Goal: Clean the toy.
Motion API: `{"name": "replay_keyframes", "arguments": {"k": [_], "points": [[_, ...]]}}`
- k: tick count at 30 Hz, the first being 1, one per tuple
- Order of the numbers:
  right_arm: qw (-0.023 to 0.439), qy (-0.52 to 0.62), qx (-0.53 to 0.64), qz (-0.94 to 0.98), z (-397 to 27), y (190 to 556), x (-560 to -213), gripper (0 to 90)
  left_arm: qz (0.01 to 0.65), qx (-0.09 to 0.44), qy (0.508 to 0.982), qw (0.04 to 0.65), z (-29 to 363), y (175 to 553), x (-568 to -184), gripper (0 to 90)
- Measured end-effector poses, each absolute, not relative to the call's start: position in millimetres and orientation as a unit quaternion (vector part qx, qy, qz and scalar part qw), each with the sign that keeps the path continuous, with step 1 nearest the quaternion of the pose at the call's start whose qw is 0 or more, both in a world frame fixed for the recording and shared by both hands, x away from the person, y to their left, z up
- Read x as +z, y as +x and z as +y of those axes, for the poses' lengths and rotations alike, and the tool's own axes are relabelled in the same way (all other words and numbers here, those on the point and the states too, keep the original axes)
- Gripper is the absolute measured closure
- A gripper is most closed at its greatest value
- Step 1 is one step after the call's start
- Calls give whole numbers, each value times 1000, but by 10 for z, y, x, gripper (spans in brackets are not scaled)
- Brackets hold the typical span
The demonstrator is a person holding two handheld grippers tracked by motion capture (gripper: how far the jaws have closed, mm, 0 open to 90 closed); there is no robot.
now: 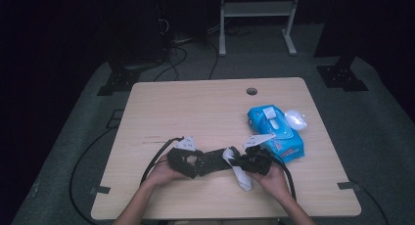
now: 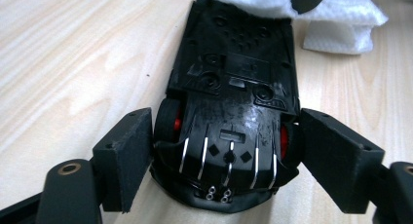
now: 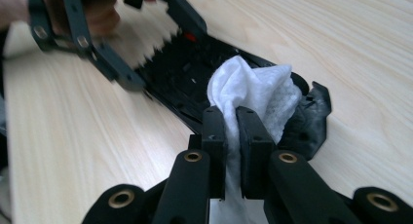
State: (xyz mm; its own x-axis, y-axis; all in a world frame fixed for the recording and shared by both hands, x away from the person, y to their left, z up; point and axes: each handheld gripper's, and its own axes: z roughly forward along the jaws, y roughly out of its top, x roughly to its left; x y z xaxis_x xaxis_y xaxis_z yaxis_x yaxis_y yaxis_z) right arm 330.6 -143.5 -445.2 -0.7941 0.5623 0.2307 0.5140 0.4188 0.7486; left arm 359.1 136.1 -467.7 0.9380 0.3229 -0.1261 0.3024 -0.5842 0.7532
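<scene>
**Inspector:** A black toy car (image 2: 229, 117) is found upside down on the wooden table (image 1: 195, 107), near the front edge. Its one end is bracketed by the left gripper (image 2: 226, 156); the pads stand at the wheels, but whether they press cannot be told from the left gripper view. The right gripper (image 3: 231, 136) is clamped tight on a white wipe (image 3: 258, 87), which is laid against the car's underside at the other end.

**Reviewer:** What risks are noted?

**Inspector:** If the car is only loosely bracketed, it could be pushed along the table or twisted out from between the pads by the wiping stroke. The thin wipe may be snagged on the chassis ribs and torn, or dragged out of the jaws. A trailing cable could be caught under the work.

**Reviewer:** And the surroundings?

**Inspector:** The tabletop is pale wood with a round hole (image 1: 251, 91) near its far edge. A blue wipe packet (image 1: 276, 132) lies just right of the work, with a small white object (image 1: 295, 120) touching it. Grey carpet, loose cables and a white stand are seen behind; the room is dark.
</scene>
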Motion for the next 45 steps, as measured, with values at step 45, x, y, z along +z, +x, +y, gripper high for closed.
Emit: {"name": "replay_keyframes", "arguments": {"k": [45], "points": [[-17,306,442,843,-1408,3309,-4627,847,255,-89,862,429,1414,3763,-4742,168]]}}
